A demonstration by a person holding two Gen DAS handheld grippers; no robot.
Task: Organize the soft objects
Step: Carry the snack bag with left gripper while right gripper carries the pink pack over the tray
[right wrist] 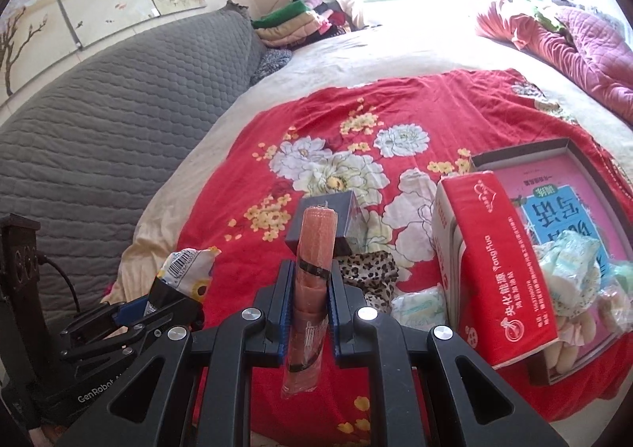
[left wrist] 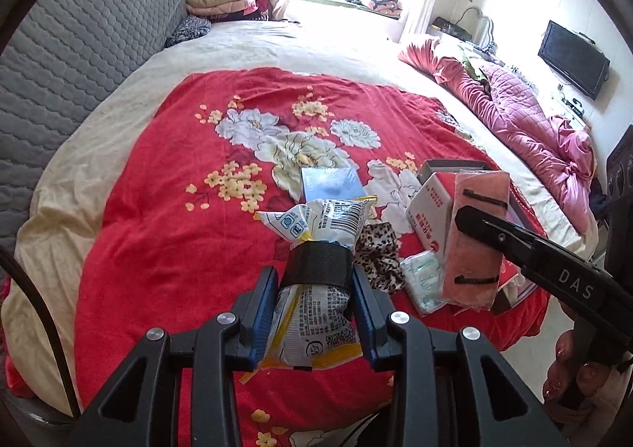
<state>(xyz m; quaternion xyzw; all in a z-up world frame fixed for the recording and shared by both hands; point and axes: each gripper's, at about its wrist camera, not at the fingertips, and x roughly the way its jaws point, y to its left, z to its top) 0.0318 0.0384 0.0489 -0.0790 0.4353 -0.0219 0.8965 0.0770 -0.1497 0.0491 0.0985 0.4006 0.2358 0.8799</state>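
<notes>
- The left tool [left wrist: 316, 288] is gripping a white pouch [left wrist: 320, 225] banded with black tape, jaws closed snugly on its middle, above the red blanket [left wrist: 158, 209]
- The right tool [right wrist: 312, 288] is pinching a thin pink pack [right wrist: 314, 249] edge-on, jaws nearly closed, just left of the open box [right wrist: 569, 154]
- The box is already holding a red carton [right wrist: 498, 269] and wipes; a leopard cloth [right wrist: 368, 272] and small packet [right wrist: 419, 306] are lying on the blanket beside it
- Risk: the slippery film may be sliding out of either pinch, and the crowded box could be spilling or tipping if the pack is pushed in
</notes>
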